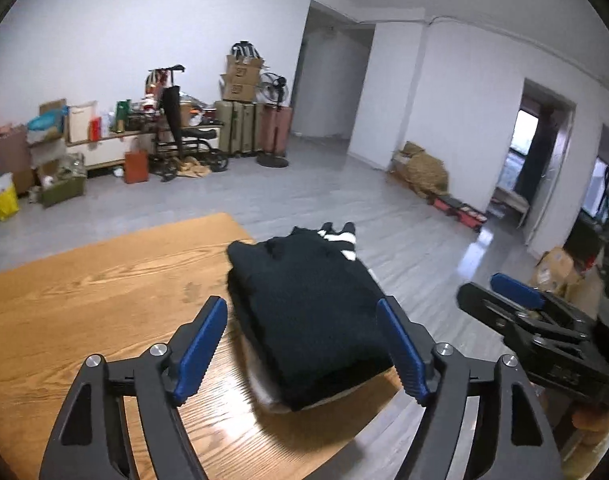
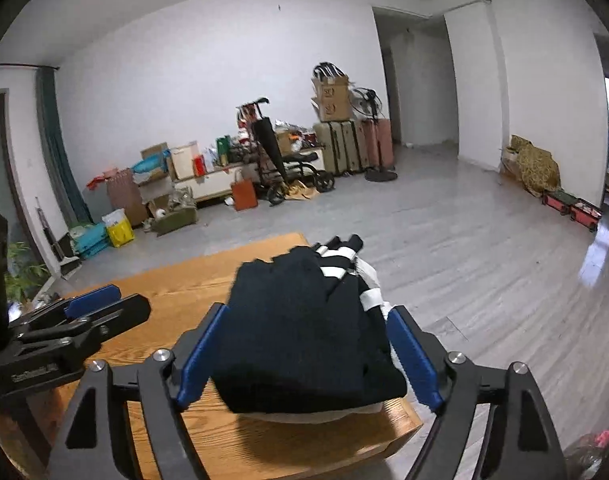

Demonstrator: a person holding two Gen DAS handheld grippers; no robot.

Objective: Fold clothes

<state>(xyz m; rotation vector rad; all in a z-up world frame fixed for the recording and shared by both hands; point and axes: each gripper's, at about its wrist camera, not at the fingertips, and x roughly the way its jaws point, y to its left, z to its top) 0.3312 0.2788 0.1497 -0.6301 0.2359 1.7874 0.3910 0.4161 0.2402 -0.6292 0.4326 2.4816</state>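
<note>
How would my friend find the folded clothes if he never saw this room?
Look at the wooden table in front. At its right corner, nearest the grey floor, sits a stack of folded clothes. It is black on top with white stripes at the far end, and it is the only thing lying on the table.

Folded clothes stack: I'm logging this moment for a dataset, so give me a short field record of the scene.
item: folded black garment on top of a stack with white pieces beneath
surface: wooden table, stack near its right edge
left hand-held gripper: open, fingers either side of the stack
right hand-held gripper: open, fingers either side of the stack
background: cluttered far wall, grey floor
</note>
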